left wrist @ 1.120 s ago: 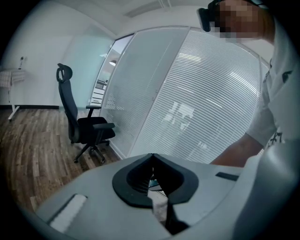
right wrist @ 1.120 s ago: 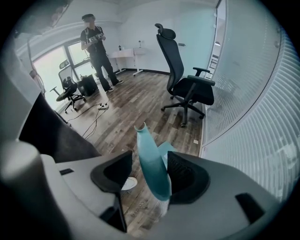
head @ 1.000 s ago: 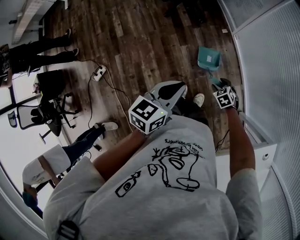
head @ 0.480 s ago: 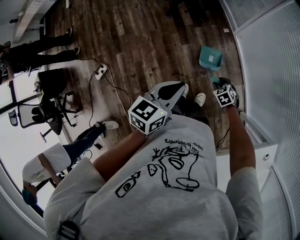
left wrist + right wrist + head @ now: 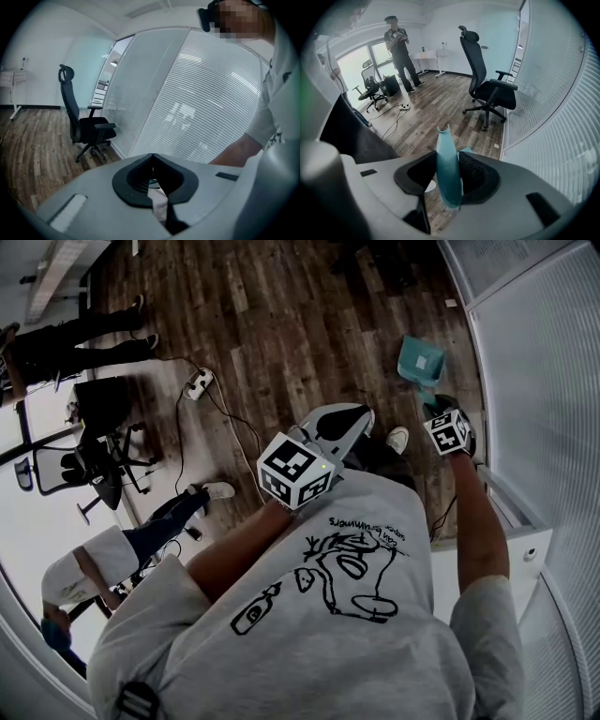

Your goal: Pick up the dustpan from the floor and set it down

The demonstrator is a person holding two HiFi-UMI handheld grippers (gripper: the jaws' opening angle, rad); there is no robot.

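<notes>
Right gripper view: my right claw [image 5: 447, 153] has just been closing its jaws and now clamps the teal dustpan [image 5: 419, 358] by the handle, left claw [image 5: 153, 155] pinched together

Teal plastic dustpan [image 5: 419, 357] lying on wood floor [image 5: 281, 334] just beside slatted partition [image 5: 539, 381]; pan sitting flat, pale patch showing inside; slim handle [image 5: 447, 164] running alongside partition.

The head view looks steeply down; both gripper views skim the same wooden floor [image 5: 281, 315].
</notes>
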